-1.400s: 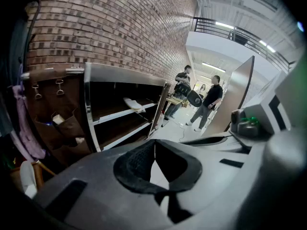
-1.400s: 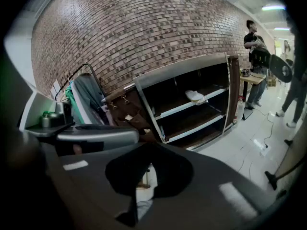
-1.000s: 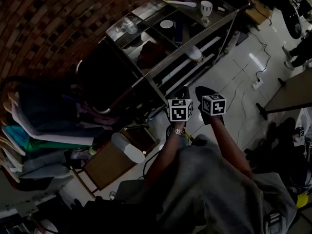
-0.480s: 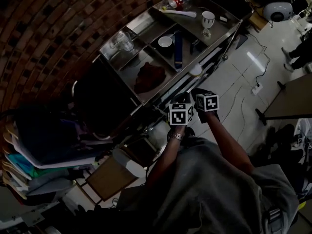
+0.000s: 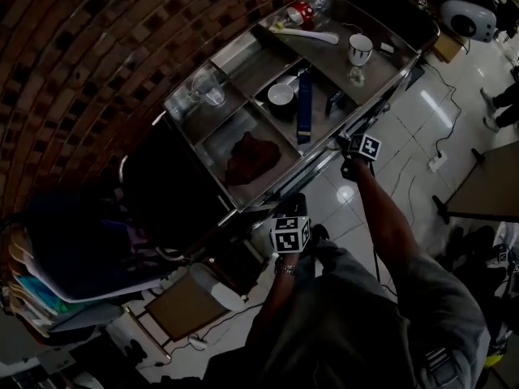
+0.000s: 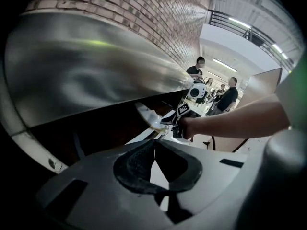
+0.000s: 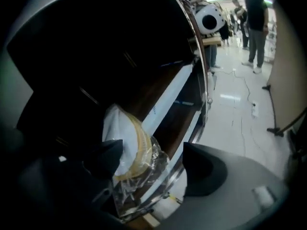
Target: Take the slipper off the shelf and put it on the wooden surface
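Right gripper (image 7: 151, 159): fingers (image 7: 204, 169) opening wide, nothing pressed. The slipper (image 7: 127, 143) sits between them, nearer the left finger, with a clear gap to the right one. It is white with a pale yellow band, in a clear plastic wrap (image 7: 144, 176), and lies at the front edge of the lower shelf (image 7: 168, 102) under the steel cart (image 5: 243, 205).

Left gripper (image 6: 154, 145): fingers closed tip to tip and empty, hanging low beside the cart, well apart from the slipper.

Step in hand, as I judge it: the reach, with the grasp not yet made. Next move calls for easing a little further in, centring the slipper, closing on its body rather than the loose wrap, then drawing it out past the shelf rail.

Wooden surface (image 5: 182, 306) lies low by the floor, to the person's left, well away from the shelf; a long carry across.
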`<state>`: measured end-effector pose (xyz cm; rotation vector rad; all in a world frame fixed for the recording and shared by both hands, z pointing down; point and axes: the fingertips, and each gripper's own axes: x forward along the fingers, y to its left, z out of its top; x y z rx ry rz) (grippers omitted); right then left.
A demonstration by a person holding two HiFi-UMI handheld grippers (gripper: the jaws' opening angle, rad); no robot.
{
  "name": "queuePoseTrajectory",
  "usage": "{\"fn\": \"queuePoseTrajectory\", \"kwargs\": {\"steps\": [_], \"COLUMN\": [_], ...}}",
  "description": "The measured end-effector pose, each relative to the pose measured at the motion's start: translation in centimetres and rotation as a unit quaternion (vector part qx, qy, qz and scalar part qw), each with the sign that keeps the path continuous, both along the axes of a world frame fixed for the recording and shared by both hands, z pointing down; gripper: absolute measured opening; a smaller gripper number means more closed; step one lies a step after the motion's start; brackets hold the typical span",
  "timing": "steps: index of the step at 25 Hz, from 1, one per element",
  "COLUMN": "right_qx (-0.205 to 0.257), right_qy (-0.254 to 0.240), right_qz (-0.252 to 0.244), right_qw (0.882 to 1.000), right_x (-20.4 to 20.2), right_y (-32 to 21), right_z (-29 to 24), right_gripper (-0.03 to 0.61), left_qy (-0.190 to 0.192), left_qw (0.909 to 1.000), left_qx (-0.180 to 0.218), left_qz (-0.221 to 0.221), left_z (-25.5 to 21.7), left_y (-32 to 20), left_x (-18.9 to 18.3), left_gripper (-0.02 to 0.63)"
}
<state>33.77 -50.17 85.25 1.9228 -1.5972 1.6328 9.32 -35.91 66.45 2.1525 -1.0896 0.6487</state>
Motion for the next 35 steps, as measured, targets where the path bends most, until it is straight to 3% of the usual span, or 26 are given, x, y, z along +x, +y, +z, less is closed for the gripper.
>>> {"fn": "queuePoseTrajectory", "kwargs": {"steps": [3, 5, 6, 10, 15, 22, 27, 35], "right_qx": [0.048, 0.081, 0.087, 0.092, 0.121, 0.14, 0.163, 0.189], "right_qy": [-0.127, -0.178, -0.176, -0.127, -0.098, 0.018, 0.008, 0.08], "right_qz": [0.034, 0.031, 0.021, -0.034, -0.052, -0.078, -0.06, -0.085], "right_qw": [0.99, 0.98, 0.98, 0.987, 0.986, 0.987, 0.985, 0.975], "right_x": [-2.2, -3.6, -4.0, -5.2, -5.1, -4.2, -5.5, -4.7], "right_y": [-1.3, -2.3, -2.7, -1.5, 1.4, 7.6, 12.9, 19.2], "right_z": [0.0, -0.9, -1.4, -3.2, -6.7, -11.3, -15.1, -18.2], "right_gripper": [0.372, 0.173, 0.149, 0.095, 0.063, 0.054, 0.052, 0.051], "left_qy": [-0.003, -0.004, -0.005, -0.002, 0.01, 0.026, 0.042, 0.052], "left_qw": [0.9997, 0.9995, 0.9995, 0.9996, 0.9997, 0.9977, 0.9954, 0.9942], "left_qx": [-0.02, -0.021, -0.019, -0.005, 0.022, 0.045, 0.057, 0.056], "left_qz": [-0.016, -0.023, -0.026, -0.028, -0.001, 0.042, 0.064, 0.076], "left_z": [1.3, 1.6, 1.6, 0.5, -1.5, -3.2, -4.4, -3.9], "left_y": [0.9, 0.7, 0.4, 0.0, -0.5, 1.4, 3.2, 6.5], "left_x": [-1.1, -1.9, -2.1, -2.2, -0.1, 2.2, 3.1, 4.1], "left_gripper": [0.005, 0.005, 0.005, 0.005, 0.005, 0.005, 0.005, 0.005]}}
